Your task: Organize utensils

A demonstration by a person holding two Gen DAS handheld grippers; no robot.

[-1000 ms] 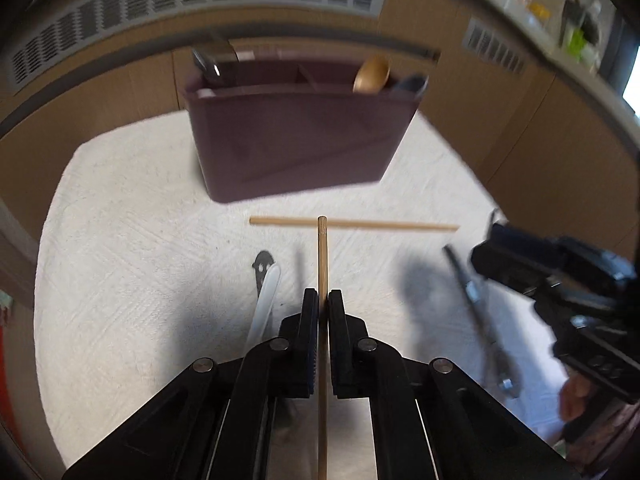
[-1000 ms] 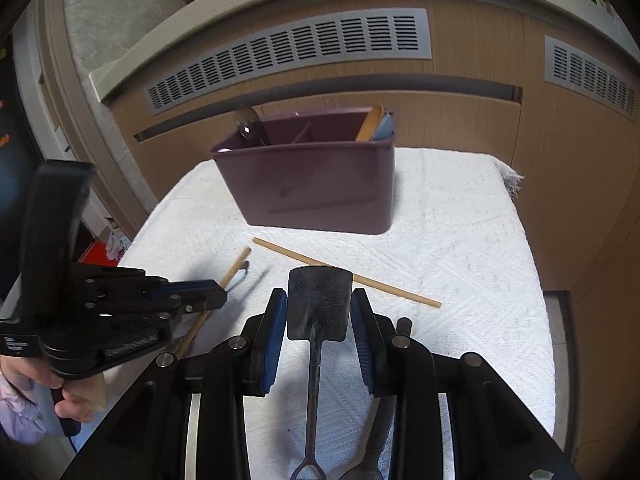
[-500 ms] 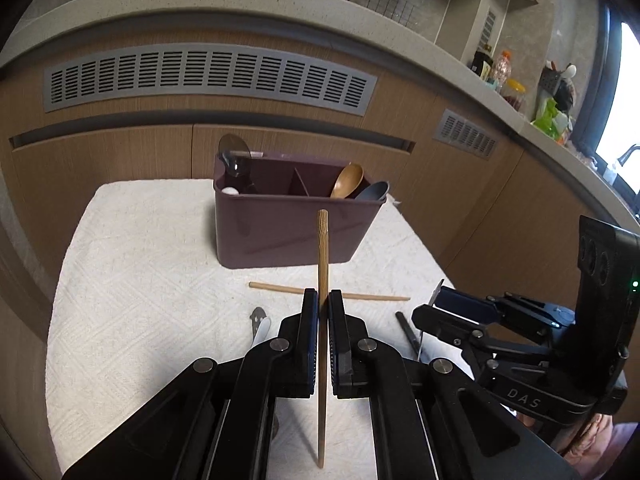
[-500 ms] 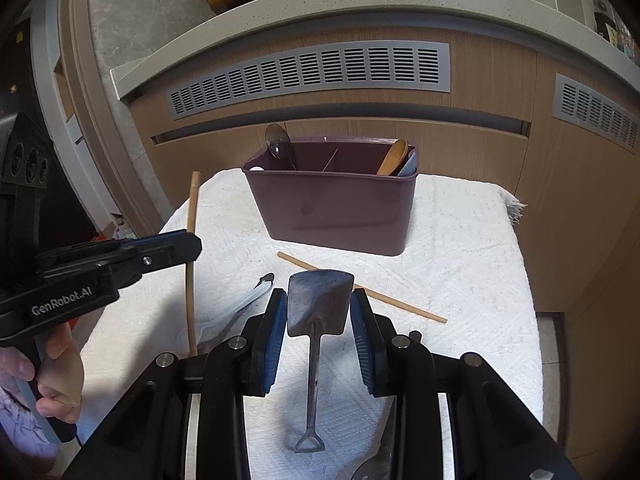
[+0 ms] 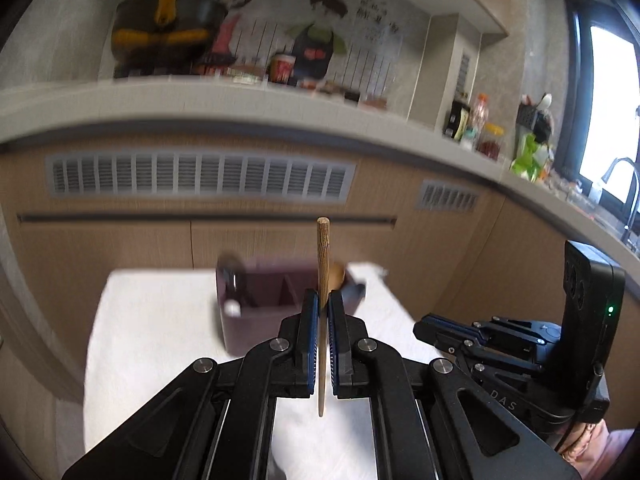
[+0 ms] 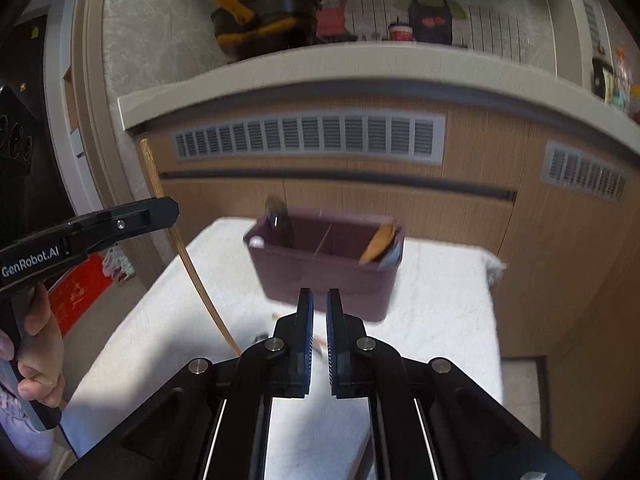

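My left gripper (image 5: pixel 323 300) is shut on a wooden chopstick (image 5: pixel 323 256) and holds it upright, high above the white cloth. The same chopstick (image 6: pixel 176 240) and the left gripper (image 6: pixel 160 210) show at the left of the right wrist view. A purple utensil caddy (image 6: pixel 324 272) stands at the back of the cloth, with a wooden spoon (image 6: pixel 378 244) at its right end and a dark metal spoon (image 6: pixel 276 212) at its left. The caddy also shows in the left wrist view (image 5: pixel 256 320). My right gripper (image 6: pixel 320 300) has its jaws nearly together with nothing visible between them.
A white textured cloth (image 6: pixel 440 312) covers the small table. Wooden cabinets with vent grilles (image 6: pixel 308 136) stand behind it under a countertop. A second chopstick (image 6: pixel 276 316) is barely visible on the cloth behind my right fingers. The right gripper body (image 5: pixel 520 344) is at the right of the left wrist view.
Both grippers have risen and tilted up, so the caddy looks lower and smaller. The flat metal spatula between my right fingers is out of sight and the jaws have narrowed.
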